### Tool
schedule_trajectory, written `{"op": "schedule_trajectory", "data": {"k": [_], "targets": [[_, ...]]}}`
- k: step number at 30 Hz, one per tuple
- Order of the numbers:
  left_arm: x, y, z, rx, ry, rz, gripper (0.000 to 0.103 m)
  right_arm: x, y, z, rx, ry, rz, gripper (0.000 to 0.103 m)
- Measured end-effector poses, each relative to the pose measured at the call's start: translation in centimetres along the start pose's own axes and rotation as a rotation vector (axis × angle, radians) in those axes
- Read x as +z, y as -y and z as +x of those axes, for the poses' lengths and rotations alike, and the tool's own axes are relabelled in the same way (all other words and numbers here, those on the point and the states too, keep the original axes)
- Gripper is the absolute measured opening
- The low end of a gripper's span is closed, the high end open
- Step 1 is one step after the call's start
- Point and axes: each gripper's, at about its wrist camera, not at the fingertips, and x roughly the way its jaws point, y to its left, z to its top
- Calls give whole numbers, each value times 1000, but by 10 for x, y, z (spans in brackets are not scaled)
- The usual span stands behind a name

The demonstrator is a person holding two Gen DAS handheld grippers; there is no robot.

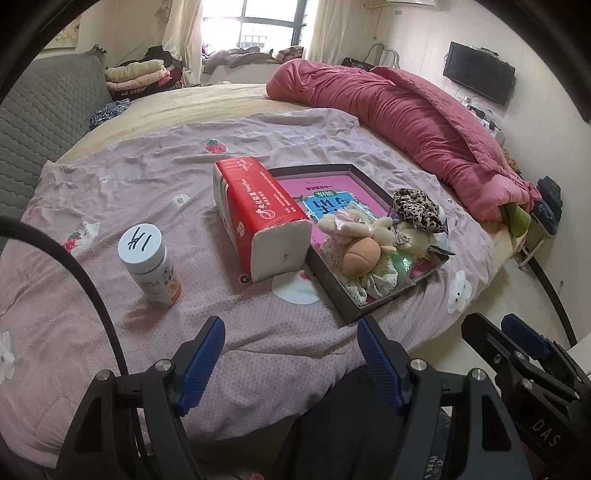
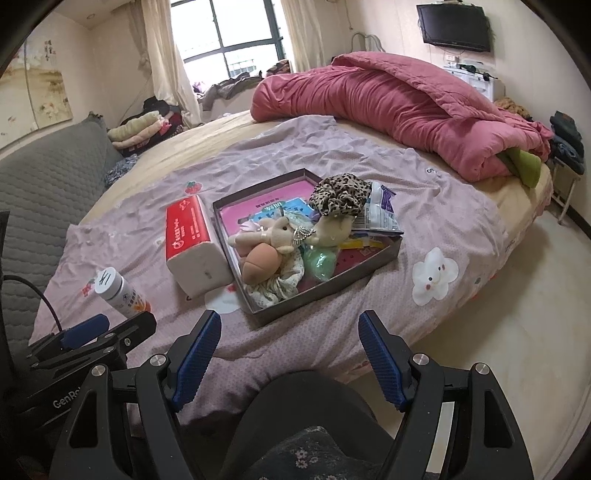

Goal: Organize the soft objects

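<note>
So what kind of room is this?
A bedroom, most likely: a big bed with a rumpled pink quilt, a curtained window, and a TV on the wall.

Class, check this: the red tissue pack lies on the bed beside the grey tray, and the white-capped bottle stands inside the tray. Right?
One error: the bottle stands on the bedspread, outside the tray, beyond the tissue pack. The left wrist view shows it.

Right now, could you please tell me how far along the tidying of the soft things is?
Done: plush toys and leopard scrunchie already lie in the grey tray. In hand: nothing; left gripper and right gripper are both open and empty. Left: the tissue pack lies outside the tray, beside the bottle.
</note>
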Motion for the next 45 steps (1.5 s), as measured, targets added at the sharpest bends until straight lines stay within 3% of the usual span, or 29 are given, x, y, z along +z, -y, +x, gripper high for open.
{"op": "schedule_trajectory", "data": {"k": [45], "targets": [[-5, 2, 10, 25, -31, 6, 74, -1, -4, 6, -3, -15, -7, 78]]}}
